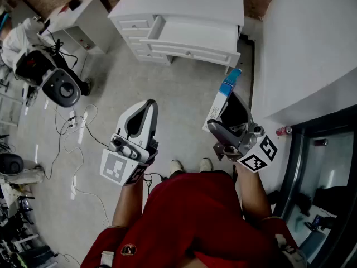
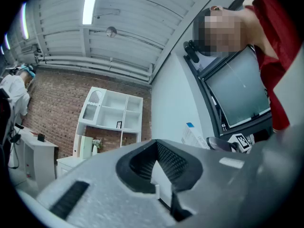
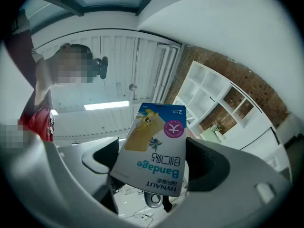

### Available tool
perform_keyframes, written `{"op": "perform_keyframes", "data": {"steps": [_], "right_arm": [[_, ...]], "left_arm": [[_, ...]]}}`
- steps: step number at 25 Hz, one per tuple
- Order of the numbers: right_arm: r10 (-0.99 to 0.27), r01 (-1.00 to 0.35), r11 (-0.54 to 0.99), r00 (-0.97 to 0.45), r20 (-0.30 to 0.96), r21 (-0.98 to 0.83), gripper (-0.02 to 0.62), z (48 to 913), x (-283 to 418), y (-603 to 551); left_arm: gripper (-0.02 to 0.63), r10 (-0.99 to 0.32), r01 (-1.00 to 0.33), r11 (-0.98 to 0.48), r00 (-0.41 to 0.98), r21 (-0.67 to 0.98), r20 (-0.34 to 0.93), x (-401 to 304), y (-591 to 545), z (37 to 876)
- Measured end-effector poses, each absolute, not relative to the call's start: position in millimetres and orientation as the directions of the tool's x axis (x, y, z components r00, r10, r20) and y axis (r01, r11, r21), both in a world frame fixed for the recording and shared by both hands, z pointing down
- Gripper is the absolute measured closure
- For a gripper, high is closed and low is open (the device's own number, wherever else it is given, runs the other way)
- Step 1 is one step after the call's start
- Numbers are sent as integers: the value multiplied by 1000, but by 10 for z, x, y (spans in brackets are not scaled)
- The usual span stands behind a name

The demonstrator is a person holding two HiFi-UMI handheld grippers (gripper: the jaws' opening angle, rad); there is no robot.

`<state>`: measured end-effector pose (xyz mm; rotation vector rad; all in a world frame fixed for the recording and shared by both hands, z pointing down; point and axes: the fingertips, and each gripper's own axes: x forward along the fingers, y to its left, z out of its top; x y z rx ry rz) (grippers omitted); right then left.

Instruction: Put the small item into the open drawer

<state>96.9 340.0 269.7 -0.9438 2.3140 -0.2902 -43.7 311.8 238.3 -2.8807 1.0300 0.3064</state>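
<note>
Box of bandages: small printed carton, likely light, stiff-walled but crushable, glossy faces probably slippery. Clamped by lower end between wide-set jaws of right hand-held gripper, top sticking out past tips. Moderate squeeze, low on carton, should suit. Left hand-held gripper: jaws together, empty. Open drawer well ahead of both, across floor.

Open drawer: interior washed-out, indistinct

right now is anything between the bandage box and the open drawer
Nothing visible does. The right tool holds the bandage box, and only bare floor lies between it and the open drawer of the white dresser ahead.
</note>
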Motion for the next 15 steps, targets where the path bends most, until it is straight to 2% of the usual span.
{"op": "perform_keyframes", "data": {"steps": [6, 15], "right_arm": [[-696, -577, 717, -562, -447, -392, 144, 2704, 1084, 3381], [-713, -599, 701, -567, -413, -388, 144, 2901, 1612, 3295]], "left_arm": [[604, -617, -630, -777, 762, -7, -197, -289, 3084, 2372], [604, -637, -649, -761, 754, -26, -159, 224, 2986, 2493]]}}
